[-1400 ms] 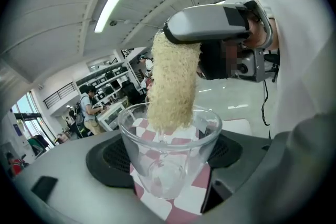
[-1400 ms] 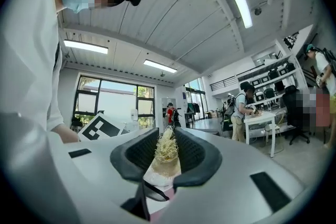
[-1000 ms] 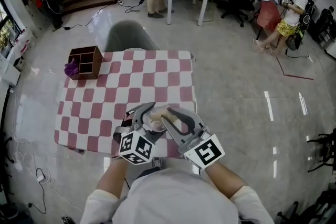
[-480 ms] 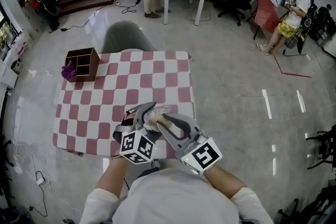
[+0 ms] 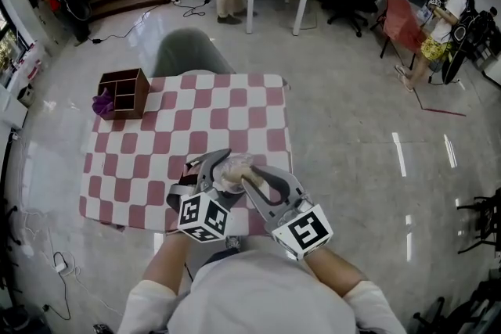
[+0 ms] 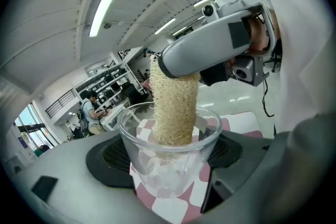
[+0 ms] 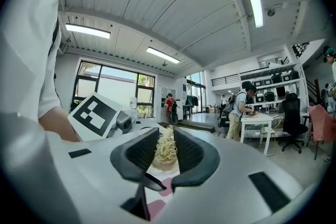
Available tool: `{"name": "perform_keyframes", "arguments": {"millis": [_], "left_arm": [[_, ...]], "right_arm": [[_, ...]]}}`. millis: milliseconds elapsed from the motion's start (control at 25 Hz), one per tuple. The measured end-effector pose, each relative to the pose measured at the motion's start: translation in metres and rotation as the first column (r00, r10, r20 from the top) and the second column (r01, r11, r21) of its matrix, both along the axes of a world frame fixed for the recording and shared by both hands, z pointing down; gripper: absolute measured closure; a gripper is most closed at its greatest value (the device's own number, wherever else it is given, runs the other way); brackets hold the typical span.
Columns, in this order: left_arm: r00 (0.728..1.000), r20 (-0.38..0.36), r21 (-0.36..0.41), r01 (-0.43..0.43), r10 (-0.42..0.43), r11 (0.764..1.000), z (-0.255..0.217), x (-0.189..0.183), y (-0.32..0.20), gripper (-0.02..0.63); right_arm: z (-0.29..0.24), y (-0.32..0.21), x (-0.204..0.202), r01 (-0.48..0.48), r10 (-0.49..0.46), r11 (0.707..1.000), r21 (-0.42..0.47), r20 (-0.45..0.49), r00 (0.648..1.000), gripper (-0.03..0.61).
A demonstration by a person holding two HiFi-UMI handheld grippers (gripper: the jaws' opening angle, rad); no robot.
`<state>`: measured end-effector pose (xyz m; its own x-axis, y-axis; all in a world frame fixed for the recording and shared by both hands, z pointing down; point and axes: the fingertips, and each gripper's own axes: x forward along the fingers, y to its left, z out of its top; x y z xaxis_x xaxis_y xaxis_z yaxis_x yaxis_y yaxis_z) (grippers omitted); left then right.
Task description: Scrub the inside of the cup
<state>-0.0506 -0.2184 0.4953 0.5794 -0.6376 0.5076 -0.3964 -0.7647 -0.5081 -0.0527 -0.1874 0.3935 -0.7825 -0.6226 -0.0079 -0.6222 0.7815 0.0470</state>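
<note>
Below both sets of fingers lies the checked table (image 5: 196, 121), and we hold everything above its near edge. Our left gripper (image 5: 210, 168) has its fingers pressed on the cup (image 6: 168, 176) from either side, holding the clear glass upright between the pads with its mouth open to the top. Our right gripper (image 7: 164, 155) comes in from above, its fingers pinched on the upper end of the sponge (image 6: 173, 107), a pale fibrous stick that hangs down from those fingers through the rim. Its lower end sits inside the cup, roughly level with the left fingers, against the wall and, as far as we can tell, short of the bottom. We judge the scrubbing to be under way and not finished: the sponge is in and on the glass, but the base below it looks unreached, and nothing shows us how much of the wall has been covered
</note>
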Motion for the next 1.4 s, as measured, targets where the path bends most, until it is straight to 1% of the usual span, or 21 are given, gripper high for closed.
{"name": "perform_keyframes", "arguments": {"millis": [120,240,320,400,480,600,680,840,960,1040,1120,1200,1280,1400], "left_arm": [[1.000,0.002,0.004,0.009,-0.009,1.000,-0.001,-0.003,-0.001,0.225],[1.000,0.012,0.004,0.000,0.000,1.000,0.001,-0.003,0.002,0.225],[1.000,0.010,0.000,-0.012,0.012,1.000,0.002,0.000,0.007,0.225],[1.000,0.007,-0.003,-0.021,0.021,1.000,0.002,0.003,0.011,0.225],[1.000,0.005,-0.006,-0.024,0.024,1.000,0.003,0.003,0.014,0.225],[1.000,0.003,-0.013,-0.015,0.015,1.000,0.005,0.001,0.015,0.225],[1.000,0.003,-0.014,-0.003,0.003,1.000,0.006,-0.003,0.011,0.225],[1.000,-0.006,-0.015,0.015,-0.015,1.000,0.006,-0.008,0.005,0.225],[1.000,-0.017,-0.024,0.014,-0.014,1.000,0.006,-0.008,0.003,0.225],[1.000,-0.019,-0.028,0.004,-0.005,1.000,0.007,-0.006,0.003,0.225],[1.000,-0.012,-0.032,-0.011,0.010,0.999,0.010,-0.003,0.006,0.225],[1.000,-0.010,-0.039,-0.026,0.026,0.999,0.013,0.000,0.009,0.225],[0.999,-0.016,-0.045,-0.039,0.039,0.998,0.015,0.002,0.012,0.225],[0.999,-0.026,-0.050,-0.038,0.037,0.998,0.016,0.002,0.013,0.225]], "right_arm": [[-0.001,0.010,-0.007,0.042,-0.042,0.999,-0.013,0.010,0.999,0.479],[-0.010,0.015,-0.016,0.074,-0.074,0.997,0.006,0.038,0.997,0.479],[-0.012,0.013,-0.016,0.066,-0.067,0.998,0.015,0.038,0.997,0.479],[-0.012,0.007,-0.011,0.034,-0.035,0.999,0.026,0.027,0.999,0.479],[-0.008,0.001,-0.005,-0.001,0.001,1.000,0.020,0.004,1.000,0.479],[-0.004,0.001,-0.002,-0.015,0.015,1.000,0.005,-0.009,1.000,0.479],[-0.002,0.003,-0.003,-0.014,0.014,1.000,-0.002,-0.020,1.000,0.479],[0.010,0.009,-0.002,-0.003,0.000,0.998,-0.055,-0.053,0.999,0.479],[0.008,0.014,-0.008,0.031,-0.033,0.996,-0.078,-0.027,0.999,0.479],[0.004,0.015,-0.014,0.055,-0.056,0.996,-0.070,-0.007,0.998,0.479],[-0.001,0.013,-0.019,0.063,-0.063,0.997,-0.038,-0.003,0.998,0.479],[-0.004,0.007,-0.019,0.044,-0.044,0.999,-0.020,-0.005,0.999,0.479],[-0.004,-0.002,-0.013,0.001,-0.001,1.000,-0.020,-0.001,1.000,0.479],[0.003,-0.010,0.000,-0.050,0.050,0.998,-0.045,0.004,0.999,0.479]]}}
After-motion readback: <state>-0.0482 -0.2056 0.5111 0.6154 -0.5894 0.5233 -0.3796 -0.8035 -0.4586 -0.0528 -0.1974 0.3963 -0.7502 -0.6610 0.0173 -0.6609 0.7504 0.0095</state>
